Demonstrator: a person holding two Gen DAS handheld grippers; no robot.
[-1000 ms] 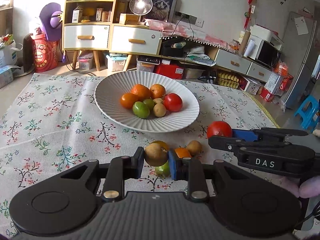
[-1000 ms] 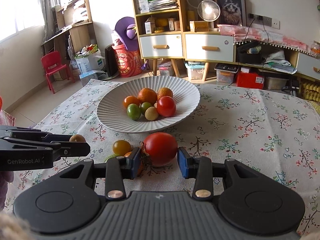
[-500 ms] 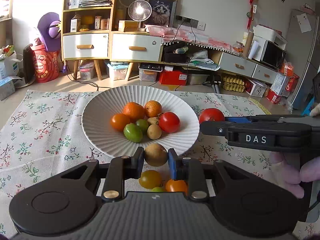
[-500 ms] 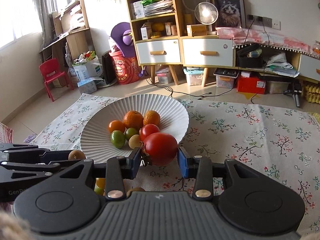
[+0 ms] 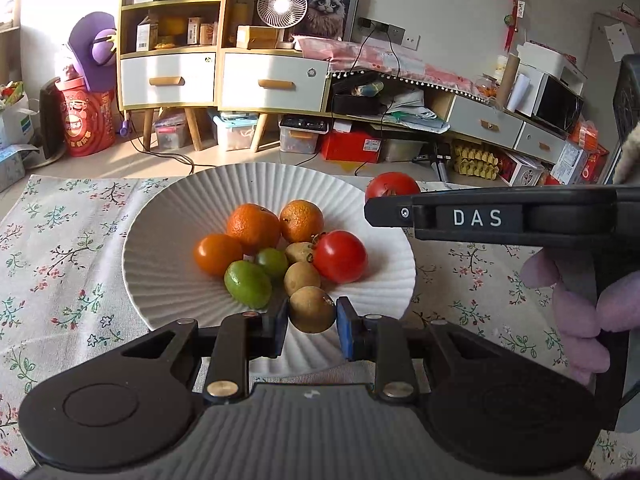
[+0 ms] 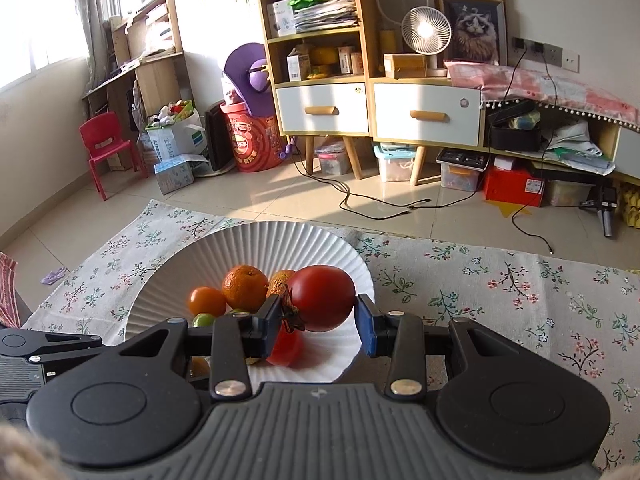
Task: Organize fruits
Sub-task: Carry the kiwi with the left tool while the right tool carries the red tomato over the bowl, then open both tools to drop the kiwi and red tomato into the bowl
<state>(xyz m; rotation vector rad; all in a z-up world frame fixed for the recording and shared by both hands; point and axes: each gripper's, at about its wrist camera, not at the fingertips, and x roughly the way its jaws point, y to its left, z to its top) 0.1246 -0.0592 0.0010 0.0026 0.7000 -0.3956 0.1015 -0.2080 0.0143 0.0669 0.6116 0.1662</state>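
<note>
My left gripper [image 5: 311, 322] is shut on a brown kiwi [image 5: 312, 309] and holds it over the near part of the white ribbed plate [image 5: 168, 220]. The plate holds several fruits: oranges [image 5: 253, 227], a red tomato [image 5: 340, 256], green limes [image 5: 248, 284] and kiwis. My right gripper [image 6: 318, 320] is shut on a big red tomato [image 6: 322, 298] above the plate's right side [image 6: 280, 240]. In the left wrist view that gripper [image 5: 480, 216] comes in from the right with the tomato [image 5: 392, 186] behind its finger.
A floral cloth [image 5: 60, 240] covers the table. The left gripper's body [image 6: 40, 352] shows low at the left of the right wrist view. Beyond the table's far edge are floor, drawers [image 6: 424, 114] and shelves.
Both grippers have lifted off the cloth and moved forward over the plate, each keeping its fruit. The loose fruits on the cloth have dropped out of view beneath them.
</note>
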